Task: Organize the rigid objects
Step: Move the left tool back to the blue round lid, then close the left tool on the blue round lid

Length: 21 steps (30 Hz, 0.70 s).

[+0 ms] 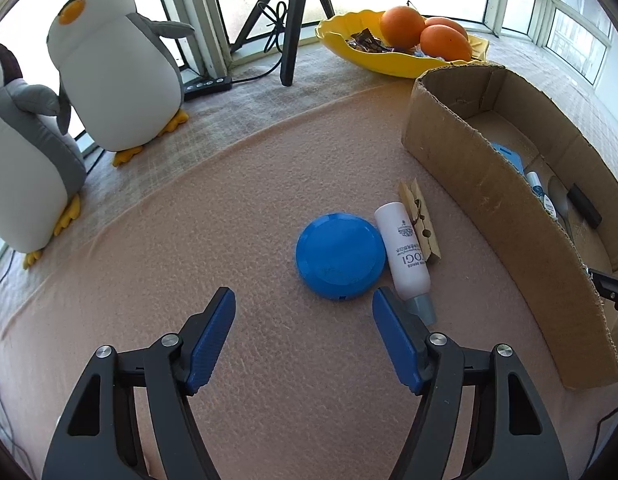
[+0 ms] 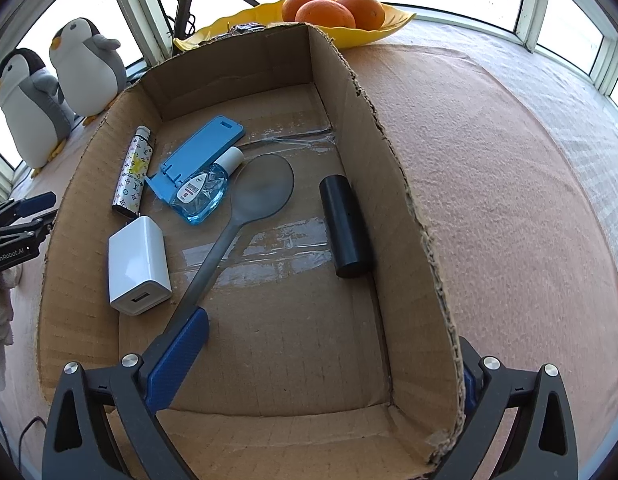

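Note:
In the left wrist view a blue round disc (image 1: 340,256) lies on the pink cloth beside a white bottle (image 1: 405,254) and a wooden clothespin (image 1: 419,220). My left gripper (image 1: 303,306) is open and empty, just short of the disc. The cardboard box (image 1: 485,184) stands to the right. In the right wrist view the box (image 2: 393,160) holds a grey spoon (image 2: 245,208), a black cylinder (image 2: 345,226), a white charger (image 2: 137,266), a patterned lighter (image 2: 133,172), a blue holder (image 2: 201,152) and a small blue bottle (image 2: 205,190). My right gripper (image 2: 333,360) is open, straddling the box's right wall.
Two plush penguins (image 1: 109,68) stand at the left near the window. A yellow dish (image 1: 393,58) with oranges (image 1: 403,26) sits behind the box. A black tripod (image 1: 291,20) and a cable stand at the back.

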{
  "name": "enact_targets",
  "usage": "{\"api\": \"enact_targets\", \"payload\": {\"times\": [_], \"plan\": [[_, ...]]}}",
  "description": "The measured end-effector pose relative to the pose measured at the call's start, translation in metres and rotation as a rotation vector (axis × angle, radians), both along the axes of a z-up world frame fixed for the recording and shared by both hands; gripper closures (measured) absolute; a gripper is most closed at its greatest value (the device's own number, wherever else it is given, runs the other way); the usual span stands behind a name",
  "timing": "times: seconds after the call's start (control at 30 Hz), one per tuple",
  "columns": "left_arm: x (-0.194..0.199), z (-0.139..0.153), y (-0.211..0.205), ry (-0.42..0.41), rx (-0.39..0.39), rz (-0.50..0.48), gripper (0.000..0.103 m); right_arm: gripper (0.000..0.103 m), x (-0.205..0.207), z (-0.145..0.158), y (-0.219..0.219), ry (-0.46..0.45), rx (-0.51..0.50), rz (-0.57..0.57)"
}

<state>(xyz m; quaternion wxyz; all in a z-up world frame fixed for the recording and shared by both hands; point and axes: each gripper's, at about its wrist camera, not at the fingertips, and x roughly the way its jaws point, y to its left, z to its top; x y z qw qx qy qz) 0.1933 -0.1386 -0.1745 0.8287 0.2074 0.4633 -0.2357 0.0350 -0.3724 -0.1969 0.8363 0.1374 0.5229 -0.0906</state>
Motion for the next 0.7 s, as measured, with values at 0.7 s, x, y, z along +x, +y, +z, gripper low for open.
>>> {"api": "enact_targets", "payload": {"times": [0.7], "plan": [[0.029, -0.01, -0.017, 0.015, -0.049, 0.006, 0.042, 0.002, 0.001, 0.0, 0.0, 0.005, 0.002, -0.001]]}}
